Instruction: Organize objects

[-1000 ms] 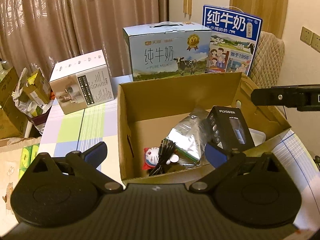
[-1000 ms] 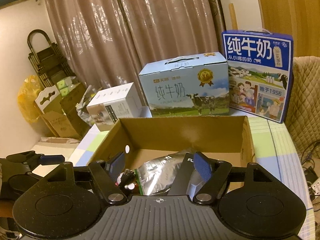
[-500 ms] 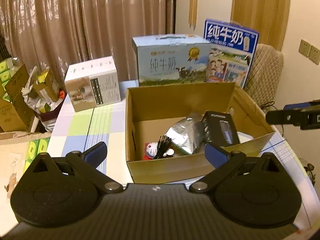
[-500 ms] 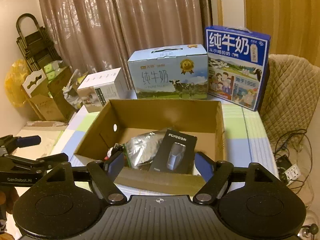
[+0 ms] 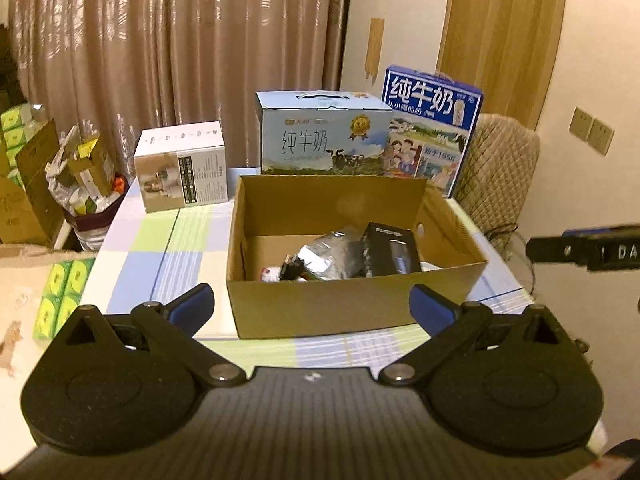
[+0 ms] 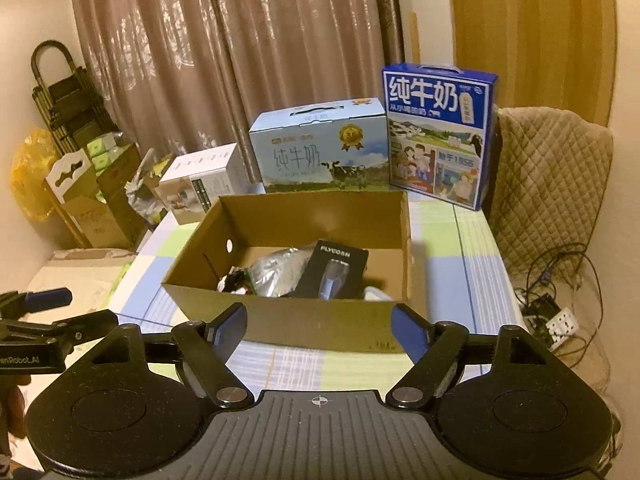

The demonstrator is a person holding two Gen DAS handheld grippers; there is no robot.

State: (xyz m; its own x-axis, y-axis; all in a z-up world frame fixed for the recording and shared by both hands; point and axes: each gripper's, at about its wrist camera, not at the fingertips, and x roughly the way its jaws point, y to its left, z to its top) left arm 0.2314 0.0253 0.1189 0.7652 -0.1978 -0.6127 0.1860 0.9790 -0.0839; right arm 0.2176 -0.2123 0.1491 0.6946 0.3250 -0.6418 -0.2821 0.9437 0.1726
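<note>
On checked tablecloth (image 5: 168, 240), open brown cardboard box (image 5: 352, 300) holds crinkly silver foil bag (image 5: 332, 256), matte black rectangular carton (image 6: 334, 276) & tangled black cable (image 5: 290, 270). Left gripper (image 5: 312, 308) and right gripper (image 6: 318, 328) hover near box's front wall w/ blue-padded jaws spread wide, nothing between them.

At the table's far edge stood a white box (image 5: 182, 166), a light blue milk carton (image 5: 324, 136) and a dark blue milk carton (image 6: 438, 134). Brown curtains (image 5: 180, 60) hung behind them. A quilted chair (image 6: 552, 184) stood beside the table's right edge.
</note>
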